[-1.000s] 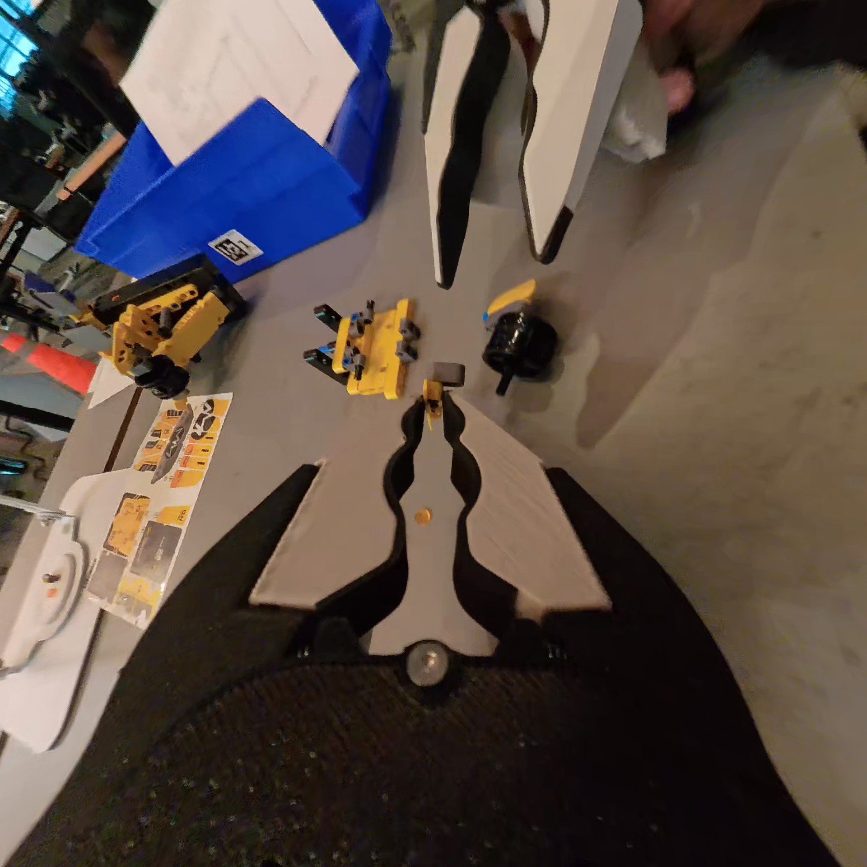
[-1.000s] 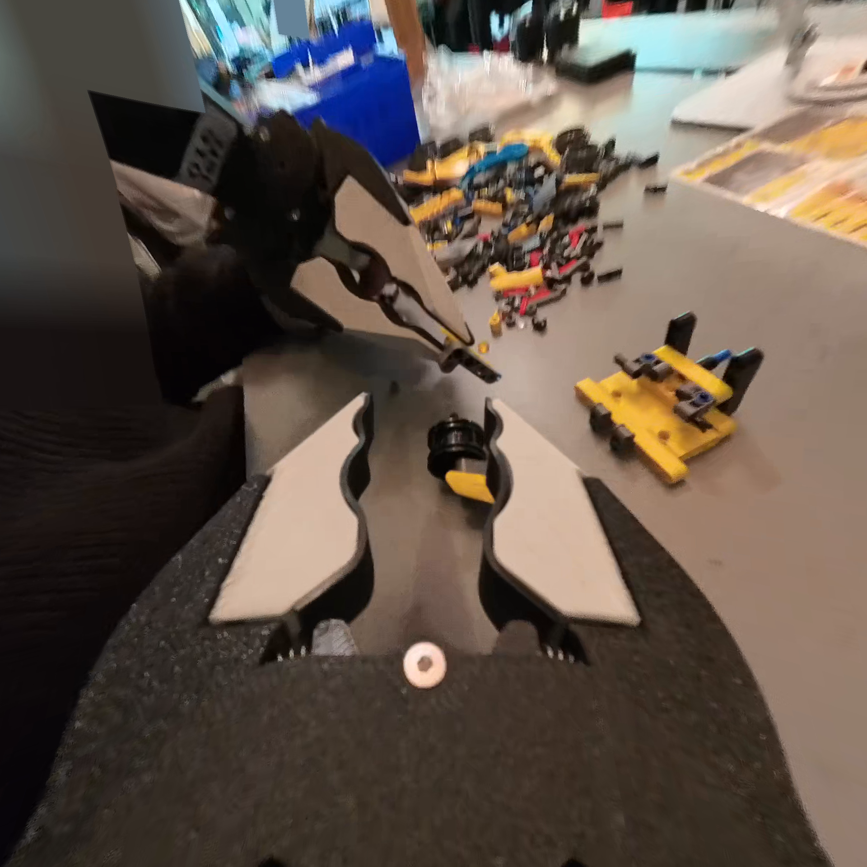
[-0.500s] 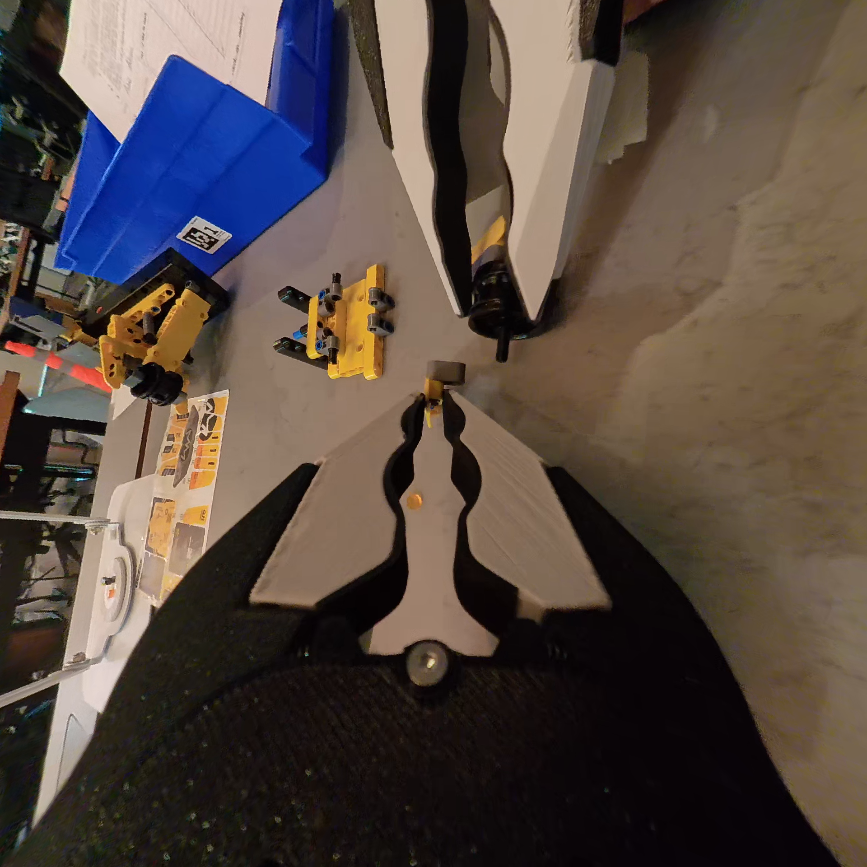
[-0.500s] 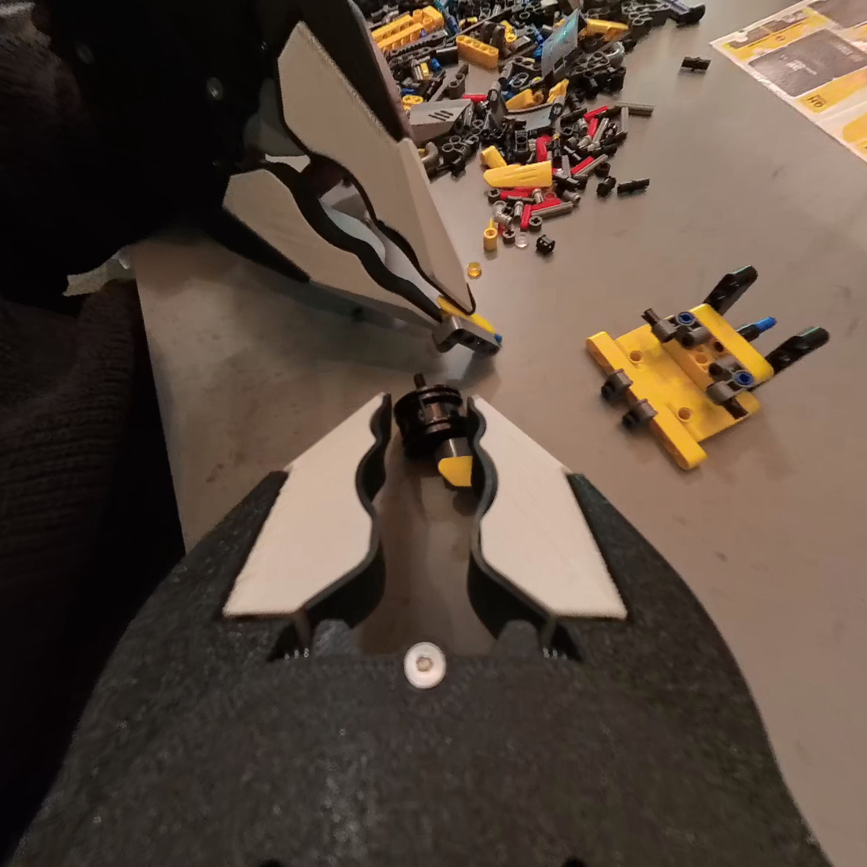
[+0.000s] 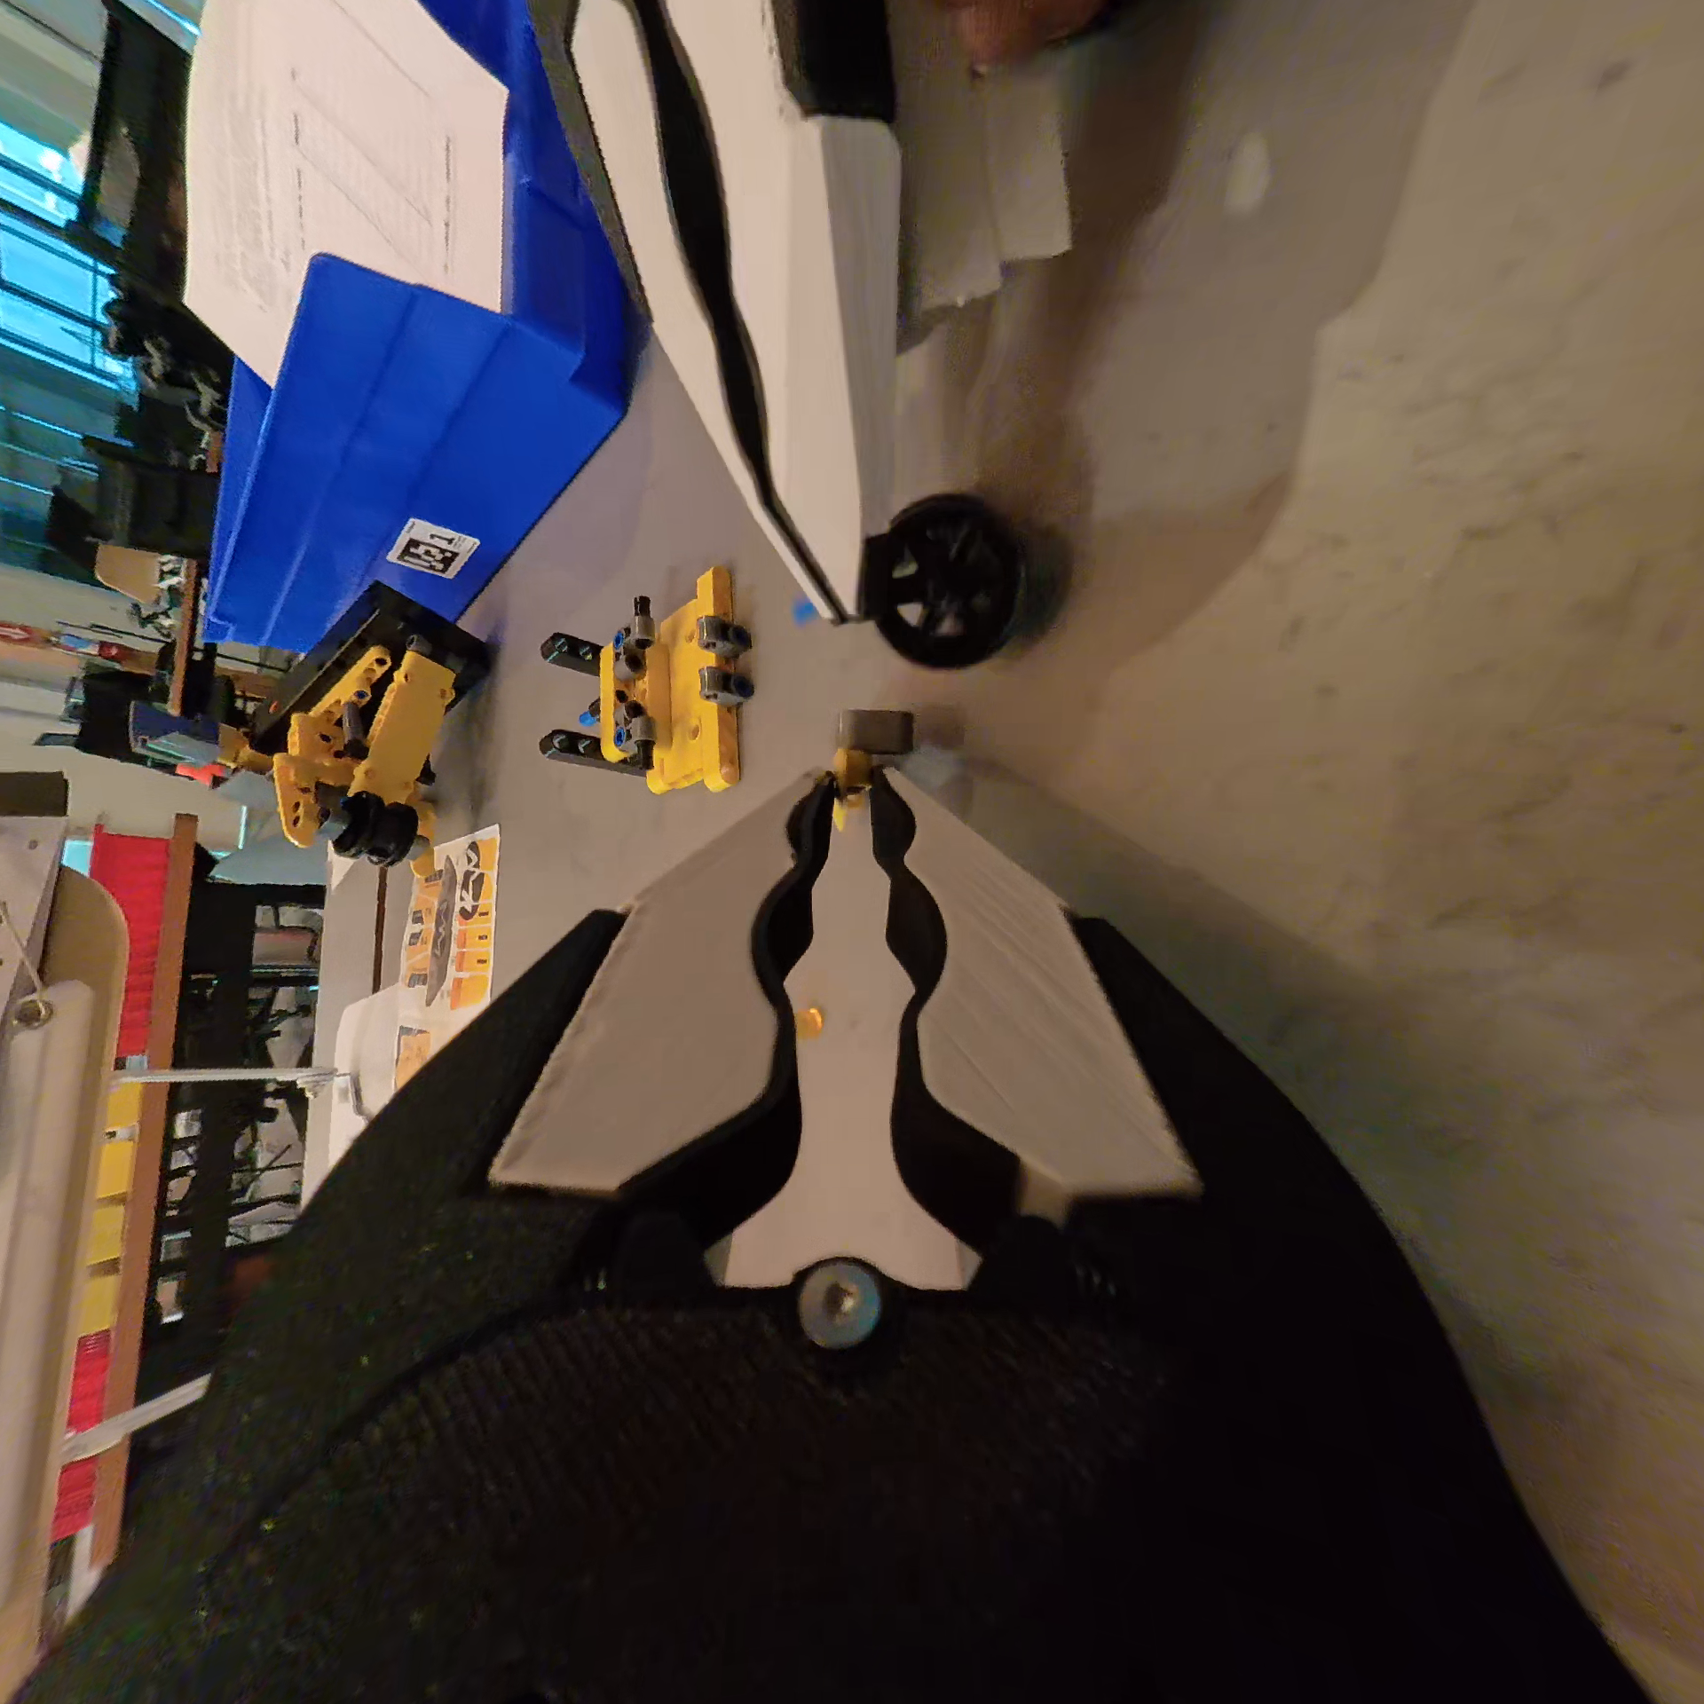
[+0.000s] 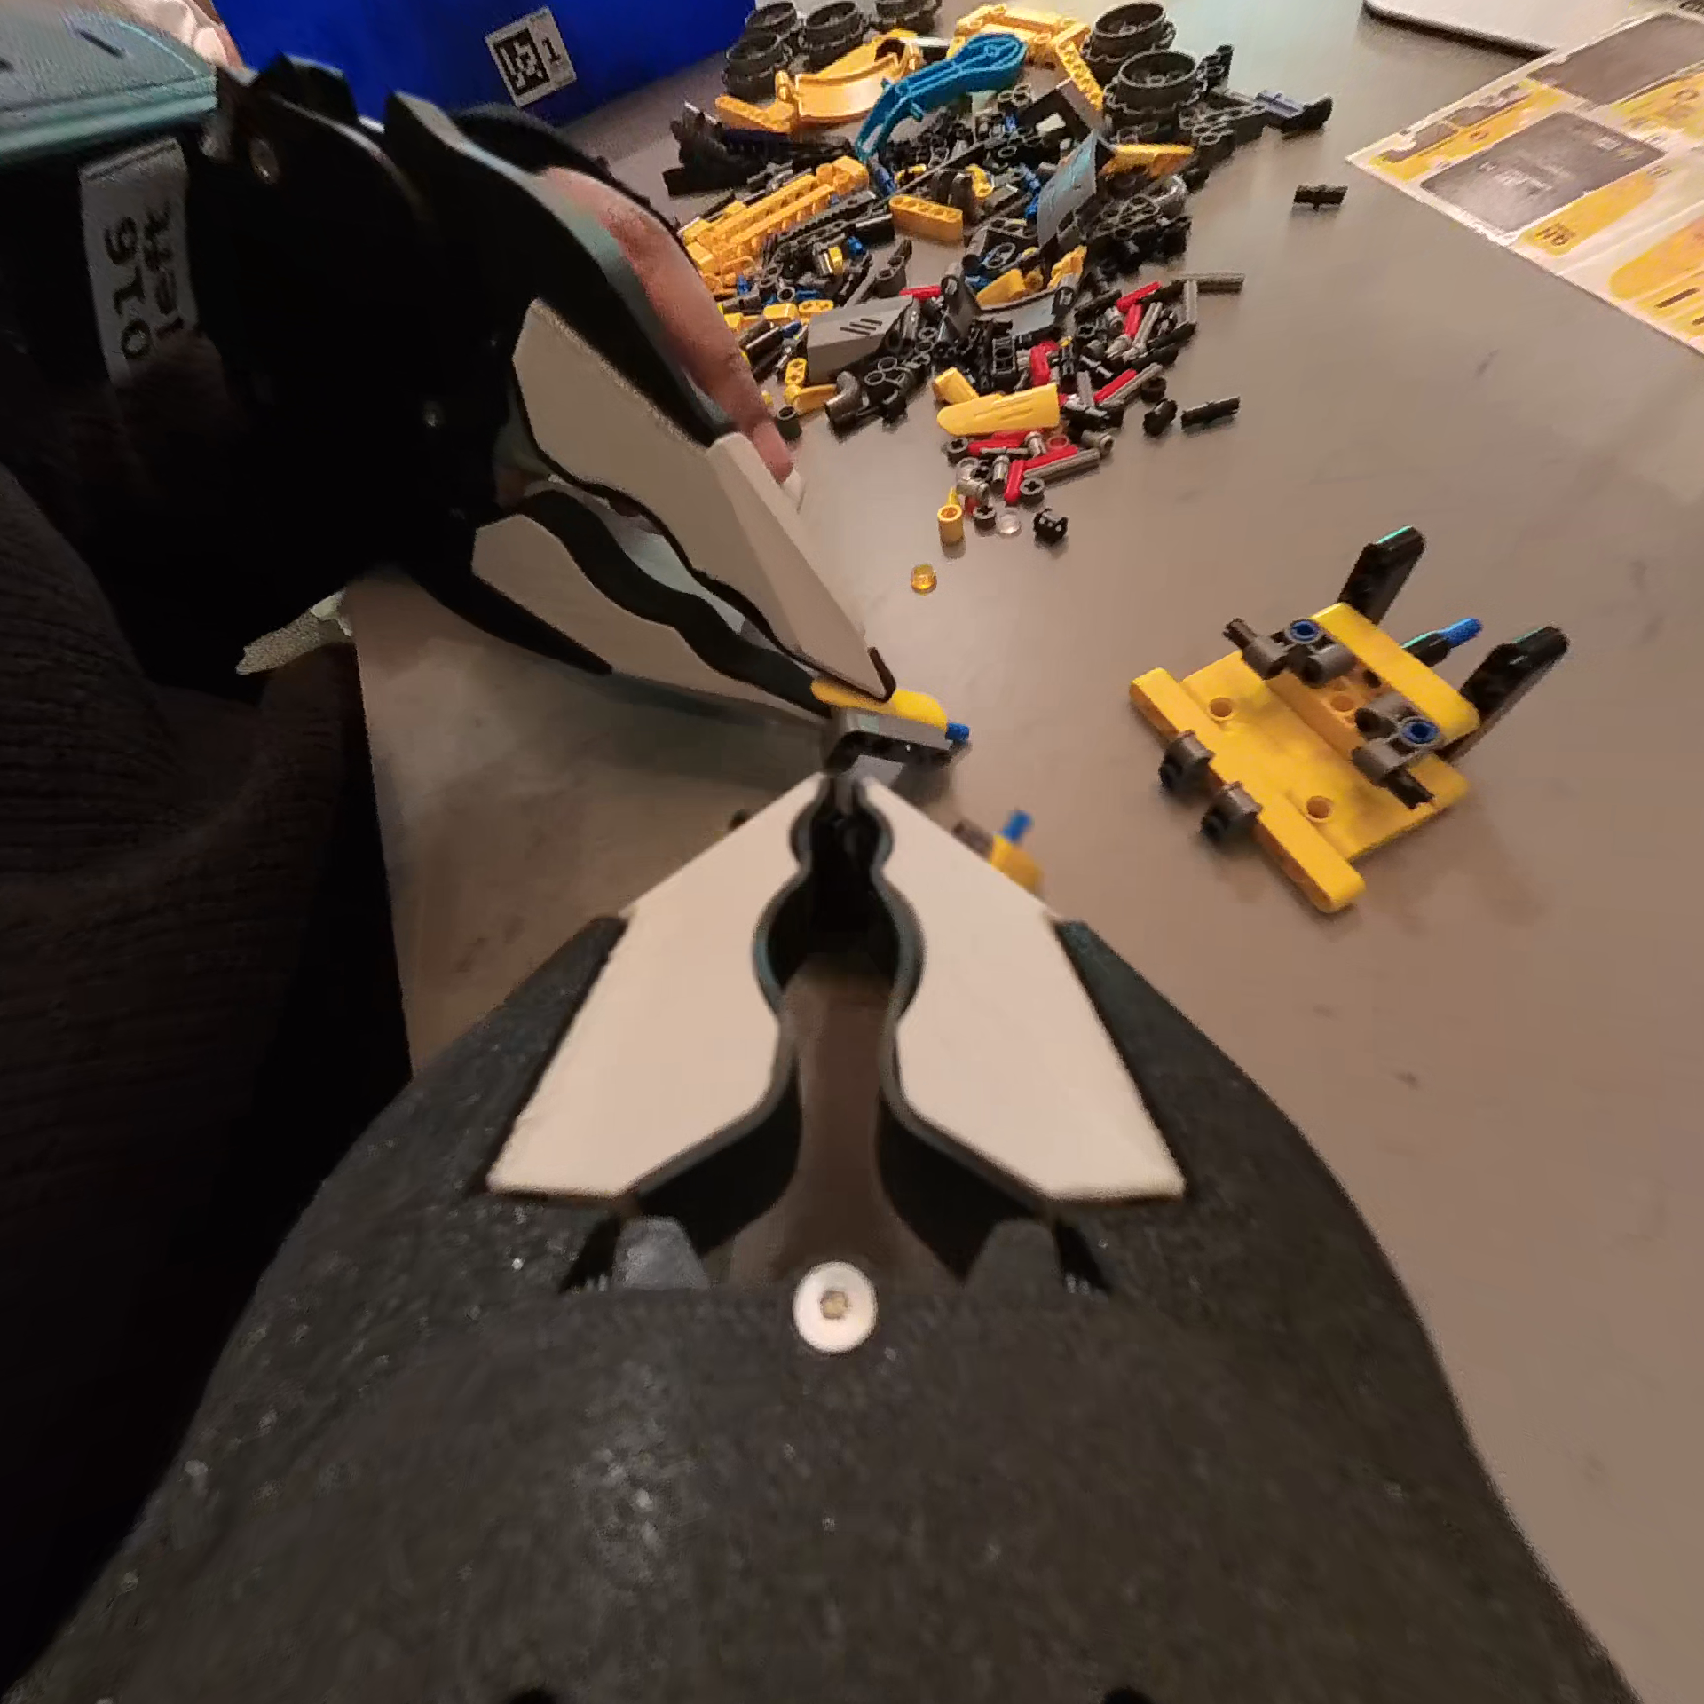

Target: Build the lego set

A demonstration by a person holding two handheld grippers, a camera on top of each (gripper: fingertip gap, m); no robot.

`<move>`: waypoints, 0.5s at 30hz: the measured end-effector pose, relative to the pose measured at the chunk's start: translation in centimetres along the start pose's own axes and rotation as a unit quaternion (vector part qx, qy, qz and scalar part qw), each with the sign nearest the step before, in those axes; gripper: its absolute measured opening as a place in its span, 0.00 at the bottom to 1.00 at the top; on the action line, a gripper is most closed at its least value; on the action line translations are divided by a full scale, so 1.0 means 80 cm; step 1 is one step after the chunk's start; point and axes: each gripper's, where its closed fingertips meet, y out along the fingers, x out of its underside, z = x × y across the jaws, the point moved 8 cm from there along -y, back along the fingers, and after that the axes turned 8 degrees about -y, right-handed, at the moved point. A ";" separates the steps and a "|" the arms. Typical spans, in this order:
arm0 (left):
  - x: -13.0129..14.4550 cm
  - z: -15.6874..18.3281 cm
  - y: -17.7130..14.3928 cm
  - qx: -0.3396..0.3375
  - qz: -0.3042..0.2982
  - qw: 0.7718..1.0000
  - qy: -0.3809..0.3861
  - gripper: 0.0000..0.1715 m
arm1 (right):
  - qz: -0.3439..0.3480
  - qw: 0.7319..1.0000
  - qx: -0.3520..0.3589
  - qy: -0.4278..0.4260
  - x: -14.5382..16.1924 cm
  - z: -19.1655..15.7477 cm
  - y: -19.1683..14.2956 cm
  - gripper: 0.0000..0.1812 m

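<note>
The left hand-held gripper [image 5: 853, 784] is clamped at its tips on a small yellow-and-grey brick piece [image 5: 871, 738], held just above the grey tabletop [image 5: 1383, 830]. The right hand-held gripper [image 6: 844, 793] is closed on the dark axle end of a black wheel [image 5: 950, 581], whose hub faces the left wrist view; wheel and brick piece are near each other, apparently apart.

Both parts look like rigid, light, smooth plastic, so I judge them prone to slip or twist under a tip pinch. The brick piece is best held across its flat sides, the wheel by its axle or rim.

A yellow plate assembly [image 6: 1328, 738] lies well to the side, and a loose parts pile [image 6: 968, 230] lies farther off.
</note>
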 end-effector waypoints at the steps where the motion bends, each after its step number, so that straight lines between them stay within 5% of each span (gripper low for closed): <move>1: 0.000 0.000 0.000 -0.003 -0.001 1.000 0.004 0.03 | 0.000 1.000 0.001 0.000 0.000 0.000 0.000 0.02; 15: -0.005 -0.005 -0.011 -0.035 0.002 0.999 0.005 0.02 | -0.004 1.000 -0.008 -0.008 0.018 0.010 -0.032 0.22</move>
